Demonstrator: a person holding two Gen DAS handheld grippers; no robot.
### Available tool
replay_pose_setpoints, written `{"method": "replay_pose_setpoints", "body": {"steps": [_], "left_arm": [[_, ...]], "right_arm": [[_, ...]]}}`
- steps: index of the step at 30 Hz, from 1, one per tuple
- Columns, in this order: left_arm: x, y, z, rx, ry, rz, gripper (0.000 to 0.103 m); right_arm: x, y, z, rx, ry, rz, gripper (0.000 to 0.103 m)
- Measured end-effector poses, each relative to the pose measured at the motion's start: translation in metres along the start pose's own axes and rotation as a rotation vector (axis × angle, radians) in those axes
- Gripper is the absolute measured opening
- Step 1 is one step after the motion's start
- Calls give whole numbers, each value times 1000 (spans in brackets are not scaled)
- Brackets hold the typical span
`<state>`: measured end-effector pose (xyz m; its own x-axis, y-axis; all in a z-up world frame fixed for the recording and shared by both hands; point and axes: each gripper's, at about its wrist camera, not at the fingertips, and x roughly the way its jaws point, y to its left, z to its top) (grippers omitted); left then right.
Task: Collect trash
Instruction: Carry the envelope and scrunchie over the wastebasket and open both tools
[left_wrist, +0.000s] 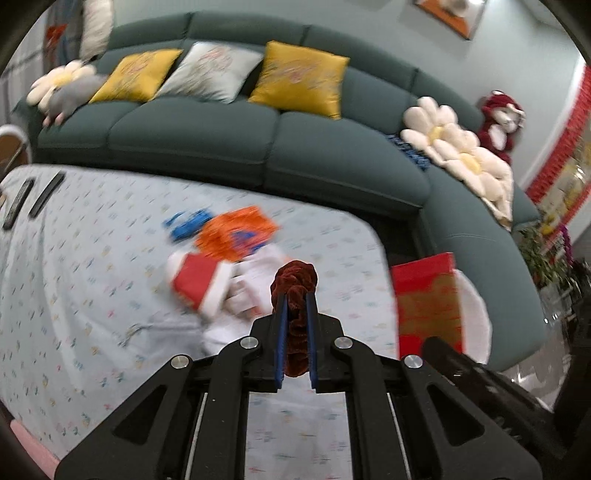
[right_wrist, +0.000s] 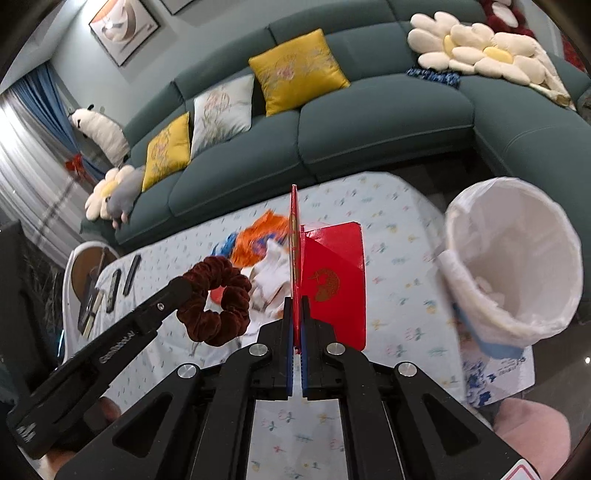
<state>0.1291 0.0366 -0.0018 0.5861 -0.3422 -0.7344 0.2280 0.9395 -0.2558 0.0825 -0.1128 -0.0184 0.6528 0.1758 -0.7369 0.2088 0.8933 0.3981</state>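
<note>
Scrunchie (left_wrist: 294, 295), soft and light, sits pinched in the closed left claw (left_wrist: 295, 299); right claw (right_wrist: 295, 306) clamps a stiff red envelope (right_wrist: 334, 280) by its lower edge.

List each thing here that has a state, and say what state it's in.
left gripper: shut on the scrunchie
scrunchie: pinched, lifted off the table
right gripper: shut on the red envelope
red envelope: held upright, flap open
trash bin: lined, tilted, open
</note>
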Motion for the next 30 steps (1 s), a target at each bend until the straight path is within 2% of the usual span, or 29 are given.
{"method": "replay_pose_setpoints", "body": {"steps": [7, 16, 30], "left_arm": [[-1, -69, 7, 94, -17, -85, 9], [15, -141, -1, 190, 1, -149, 9], [59, -222, -8, 281, 77, -231, 9]], "right_arm": [[-33, -41, 15, 47, -72, -31, 3], [-63, -100, 29, 112, -135, -90, 3], [-69, -183, 38, 201, -143, -180, 3]]}}
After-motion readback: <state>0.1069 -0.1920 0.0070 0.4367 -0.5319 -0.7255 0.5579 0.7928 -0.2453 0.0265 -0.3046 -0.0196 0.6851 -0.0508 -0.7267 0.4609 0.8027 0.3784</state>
